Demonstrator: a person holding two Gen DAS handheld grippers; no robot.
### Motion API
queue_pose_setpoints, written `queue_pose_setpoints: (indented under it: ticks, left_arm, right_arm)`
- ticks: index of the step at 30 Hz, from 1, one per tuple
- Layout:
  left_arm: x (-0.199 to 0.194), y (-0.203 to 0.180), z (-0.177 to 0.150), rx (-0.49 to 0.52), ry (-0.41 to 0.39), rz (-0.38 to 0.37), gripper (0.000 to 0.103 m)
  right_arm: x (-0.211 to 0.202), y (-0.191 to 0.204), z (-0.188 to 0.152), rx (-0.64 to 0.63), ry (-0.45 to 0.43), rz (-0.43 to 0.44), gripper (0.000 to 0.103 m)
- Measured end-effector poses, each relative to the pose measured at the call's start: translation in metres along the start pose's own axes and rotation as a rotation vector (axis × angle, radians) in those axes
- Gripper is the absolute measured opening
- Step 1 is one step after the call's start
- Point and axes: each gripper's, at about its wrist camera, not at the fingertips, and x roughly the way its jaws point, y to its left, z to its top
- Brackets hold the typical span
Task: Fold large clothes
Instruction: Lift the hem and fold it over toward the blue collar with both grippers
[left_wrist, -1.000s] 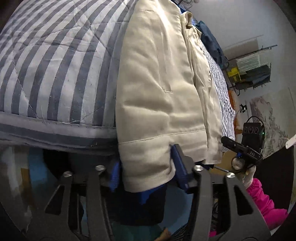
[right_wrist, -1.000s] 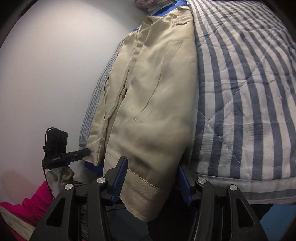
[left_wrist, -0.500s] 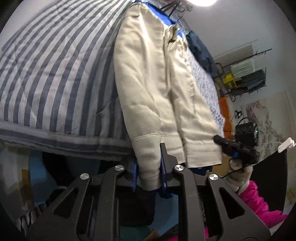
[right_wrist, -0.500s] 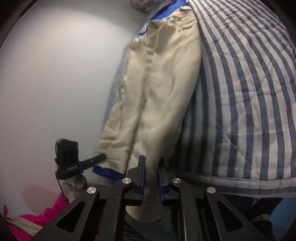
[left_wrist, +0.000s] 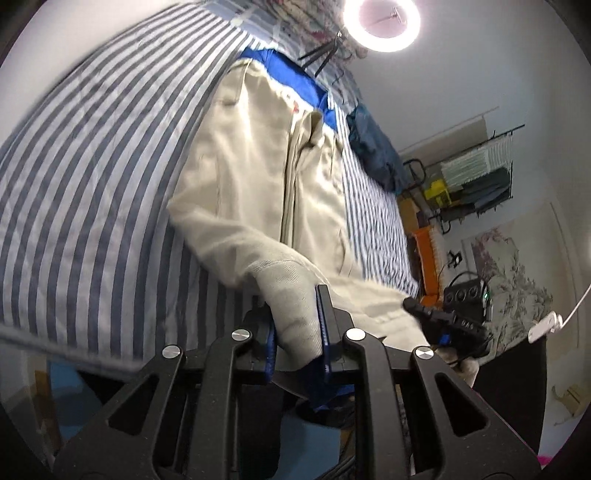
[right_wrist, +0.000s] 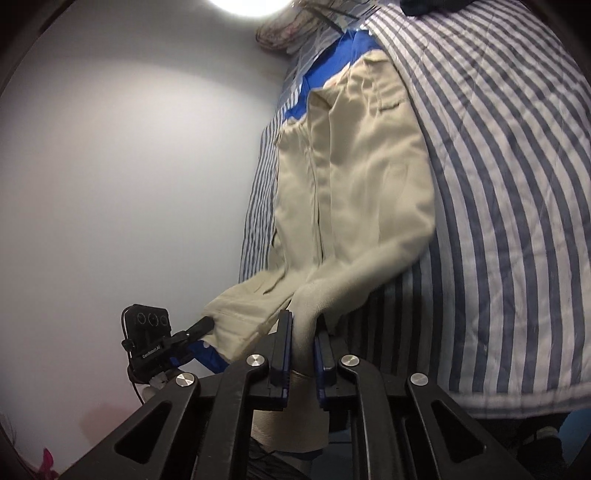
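Left wrist view: the beige jacket (left_wrist: 255, 177) lies on the striped quilt (left_wrist: 92, 192), its long axis running from the bed's near edge away toward the far end, collar end farthest off beside a blue garment (left_wrist: 291, 85) that shows beyond it. The front opening runs lengthwise down the middle. The near hem is lifted off the quilt's near edge. The left gripper (left_wrist: 295, 328) has its jaws clamped on a bunched corner of that hem (cloth fills the gap between the blue pads); they closed in on it within the last second. To the right, the other gripper's black body (left_wrist: 454, 317) holds the hem's opposite corner. A ring light (left_wrist: 382, 22) glows at the top, and a wire rack (left_wrist: 476, 177) stands against the far wall.

Right wrist view: the same jacket (right_wrist: 354, 184) stretches away lengthwise along the quilt (right_wrist: 517, 184), close to the bed's edge beside the white wall (right_wrist: 129, 184), collar end far, hem end near and raised. The blue garment (right_wrist: 325, 74) peeks out by the collar. The right gripper (right_wrist: 303, 343) has its jaws pinched tight on a fold of the hem, having closed onto it just now; loose cloth hangs below the pads. The left gripper (right_wrist: 199, 328) shows at lower left, its tip at the hem's other corner.
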Motion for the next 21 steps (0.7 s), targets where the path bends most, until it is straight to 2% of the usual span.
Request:
queue_pose_setpoints:
  ticks: [7,13,16,21]
  left_arm:
    - [0.034,-0.012,0.057,0.013,-0.012,0.033,0.016]
    - [0.076,-0.002,0.105,-0.012,-0.001,0.086,0.016]
    - [0.099,0.01,0.121,-0.034,0.016,0.11,0.016]
    - [0.134,0.039,0.135,-0.087,0.047,0.146,0.016]
  right_arm:
    - [0.009,-0.002,0.05,0.039,-0.022,-0.05,0.008]
    - [0.03,-0.009,0.097,0.075,0.014,-0.099,0.008]
    - [0.046,-0.029,0.119,0.147,0.028,-0.1,0.009]
    - [0.066,-0.071,0.135,0.293,0.058,-0.098,0.015]
